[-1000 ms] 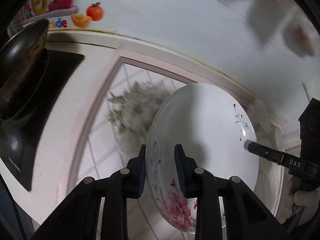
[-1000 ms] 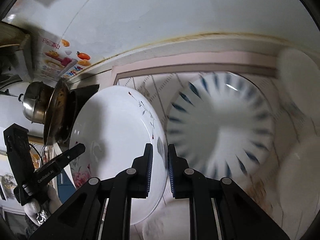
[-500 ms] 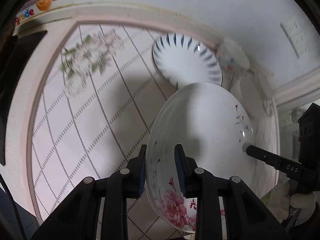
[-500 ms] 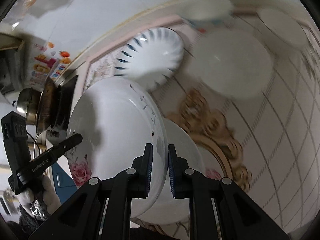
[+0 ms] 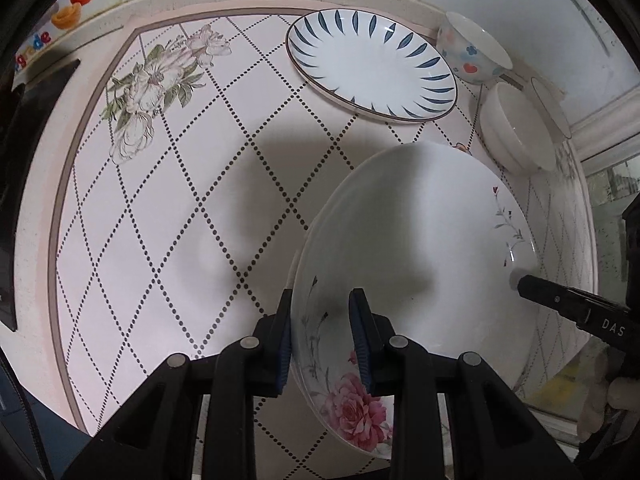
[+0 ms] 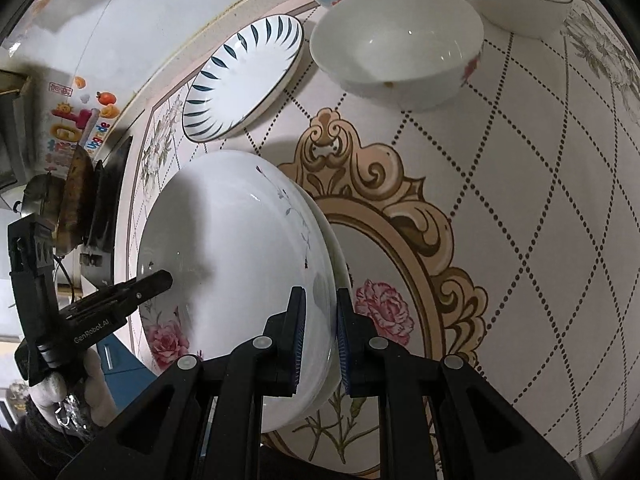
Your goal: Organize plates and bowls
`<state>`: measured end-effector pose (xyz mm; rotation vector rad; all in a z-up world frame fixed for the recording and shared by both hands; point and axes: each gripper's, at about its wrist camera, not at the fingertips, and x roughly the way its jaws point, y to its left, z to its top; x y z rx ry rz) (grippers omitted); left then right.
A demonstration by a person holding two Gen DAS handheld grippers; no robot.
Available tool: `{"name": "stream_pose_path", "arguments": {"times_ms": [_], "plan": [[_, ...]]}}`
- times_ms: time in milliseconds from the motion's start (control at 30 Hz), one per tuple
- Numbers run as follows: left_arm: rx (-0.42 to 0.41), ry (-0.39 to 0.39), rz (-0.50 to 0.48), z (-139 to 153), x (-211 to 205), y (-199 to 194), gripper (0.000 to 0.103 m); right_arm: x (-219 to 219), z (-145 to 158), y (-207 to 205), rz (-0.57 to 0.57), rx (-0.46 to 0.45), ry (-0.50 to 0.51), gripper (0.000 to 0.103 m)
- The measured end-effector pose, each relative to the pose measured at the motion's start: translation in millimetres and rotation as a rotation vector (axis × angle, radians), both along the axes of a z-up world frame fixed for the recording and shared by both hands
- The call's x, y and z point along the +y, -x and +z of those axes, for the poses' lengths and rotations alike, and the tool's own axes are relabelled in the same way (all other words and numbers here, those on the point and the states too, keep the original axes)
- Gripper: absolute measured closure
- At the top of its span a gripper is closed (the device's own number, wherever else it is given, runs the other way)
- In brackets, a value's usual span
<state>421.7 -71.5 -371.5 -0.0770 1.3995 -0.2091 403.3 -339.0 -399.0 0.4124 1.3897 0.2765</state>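
Both grippers pinch the rose plate (image 5: 412, 264) by opposite rims: the left gripper (image 5: 320, 340) at lower centre of its view, the right gripper (image 6: 320, 336) likewise. The plate is tilted above the counter (image 5: 160, 220). The striped plate (image 5: 372, 64) lies upper centre, bowls (image 5: 516, 132) at upper right.

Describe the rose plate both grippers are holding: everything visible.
The rose plate is a glossy white, ceramic-looking deep plate with a pink rose near one edge and a thin grey sprig with tiny red buds opposite. It is held tilted above the tiled counter, not lying flat. The left gripper clamps its rim by the rose; the right gripper clamps the opposite rim by the sprig. Nothing else visibly touches it, and it looks empty.
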Motion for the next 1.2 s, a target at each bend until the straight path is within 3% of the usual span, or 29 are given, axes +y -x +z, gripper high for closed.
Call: {"name": "stream_pose_path", "arguments": {"times_ms": [633,867,1000,1133,1200], "plan": [[-0.001,-0.113,-0.005,-11.2,-10.0,-0.1,0.079,9.4,-2.1,-6.2,0.057,0.007,0.019,0.087],[0.048,-0.106,0.014,-12.2,-7.7,-5.1,0.078,-3.4,-7.2,-19.9,0.001,0.162,-0.059,0.084],[0.076,-0.042,0.091,3.0,13.6,-12.9,0.078,-16.3,16.3,-27.4,-0.016,0.140,-0.059,0.081],[0.024,-0.008,0.149,21.5,26.7,-44.4,0.073,-23.7,55.4,-53.3,-0.044,0.050,-0.092,0.077],[-0.009,-0.012,0.158,24.6,25.0,-75.3,0.073,-20.3,73.4,-80.1,-0.052,-0.010,-0.109,0.056]]}}
